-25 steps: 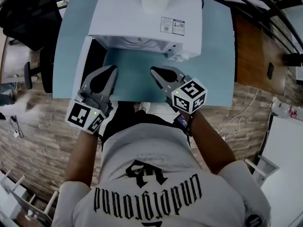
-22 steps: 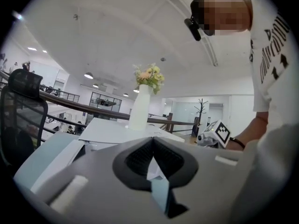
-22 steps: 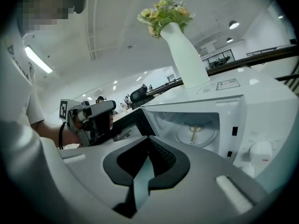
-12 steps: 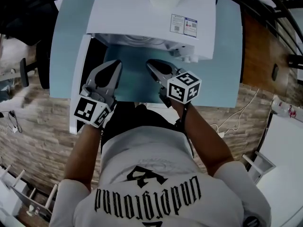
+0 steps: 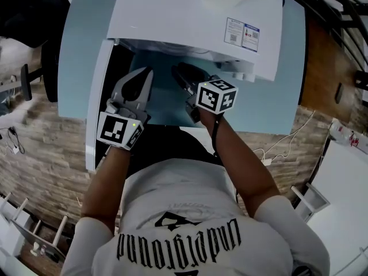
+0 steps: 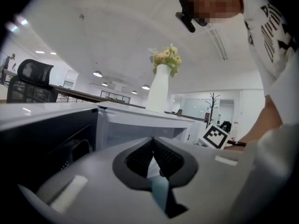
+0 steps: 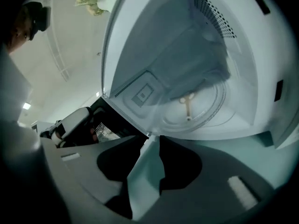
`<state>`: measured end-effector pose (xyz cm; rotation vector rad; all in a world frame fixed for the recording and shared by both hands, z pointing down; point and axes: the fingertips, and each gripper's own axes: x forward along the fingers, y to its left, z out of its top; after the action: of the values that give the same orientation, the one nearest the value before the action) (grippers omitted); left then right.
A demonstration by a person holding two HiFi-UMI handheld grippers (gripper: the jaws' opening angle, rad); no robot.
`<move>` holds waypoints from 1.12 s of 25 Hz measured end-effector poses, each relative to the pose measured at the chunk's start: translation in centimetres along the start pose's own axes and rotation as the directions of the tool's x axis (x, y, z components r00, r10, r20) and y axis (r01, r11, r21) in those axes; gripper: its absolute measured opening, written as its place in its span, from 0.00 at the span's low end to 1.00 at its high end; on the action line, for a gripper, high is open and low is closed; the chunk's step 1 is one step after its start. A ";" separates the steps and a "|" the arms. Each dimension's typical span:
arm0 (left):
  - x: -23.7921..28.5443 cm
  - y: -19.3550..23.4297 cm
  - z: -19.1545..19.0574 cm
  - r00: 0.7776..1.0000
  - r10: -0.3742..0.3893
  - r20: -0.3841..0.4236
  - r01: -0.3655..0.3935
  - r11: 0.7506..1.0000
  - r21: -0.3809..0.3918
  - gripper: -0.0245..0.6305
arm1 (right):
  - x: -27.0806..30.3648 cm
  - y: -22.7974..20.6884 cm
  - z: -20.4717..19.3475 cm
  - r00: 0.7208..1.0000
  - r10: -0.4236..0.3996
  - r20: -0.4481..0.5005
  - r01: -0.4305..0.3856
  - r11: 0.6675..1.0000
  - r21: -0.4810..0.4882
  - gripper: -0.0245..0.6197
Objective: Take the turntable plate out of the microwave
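The right claw (image 7: 152, 143) stands partly open, its jaws just having been opening, and nothing is between them; only the blue-green table (image 5: 270, 108) shows through the gap. It hangs just in front of the mouth of the microwave (image 5: 190, 16), pointing in and a little down. The left claw (image 6: 153, 143) is beside it with its jaws pressed together and empty, near the door (image 5: 96, 96), which is swung wide open on that side. The plate (image 7: 205, 113) lies flat on the floor of the microwave, clear glass with the drive hub showing through its middle, and neither claw touches it. This looks like the approach, with the grasp not yet begun. The next move probably calls for sliding the right claw in low, setting its jaws over the plate's near rim, and closing firmly. Then the plate must lift clear of the hub and come out level, as the glass may slip.
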<state>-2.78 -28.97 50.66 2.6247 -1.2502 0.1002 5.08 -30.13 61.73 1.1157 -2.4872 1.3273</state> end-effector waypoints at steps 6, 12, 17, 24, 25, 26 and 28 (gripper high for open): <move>0.7 0.9 -1.5 1.000 0.005 -0.002 -0.005 0.999 -0.033 0.11 | 2.5 -2.1 -0.5 0.999 -0.012 0.041 0.005 0.985 0.173 0.26; 0.9 1.5 -2.4 1.000 0.002 -0.008 -0.003 0.998 -0.063 0.11 | 4.2 -4.2 -0.6 0.990 -0.036 0.135 -0.030 0.888 0.460 0.28; 1.0 1.7 -2.8 1.000 0.003 -0.010 -0.004 0.996 -0.087 0.11 | 4.9 -5.5 -0.1 0.973 -0.105 0.205 -0.048 0.779 0.625 0.30; 0.9 2.0 -3.4 1.000 0.007 -0.019 -0.009 0.993 -0.114 0.11 | 5.1 -7.2 -0.7 0.954 -0.209 0.216 -0.022 0.669 0.743 0.27; 0.9 2.1 -3.4 1.000 0.008 -0.019 -0.010 0.993 -0.119 0.11 | 5.1 -7.2 -0.7 0.954 -0.211 0.214 -0.018 0.671 0.741 0.26; 0.9 2.2 -3.4 1.000 0.009 -0.019 -0.012 0.992 -0.123 0.11 | 5.2 -7.2 -0.7 0.954 -0.212 0.213 -0.015 0.676 0.737 0.26; 0.9 2.2 -3.4 1.000 0.010 -0.018 -0.012 0.992 -0.128 0.11 | 5.2 -7.1 -0.6 0.953 -0.211 0.216 -0.013 0.687 0.726 0.26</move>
<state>-3.81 -30.14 54.53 2.5024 -1.2233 0.0430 5.77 -34.96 69.03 1.6543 -2.0048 2.3715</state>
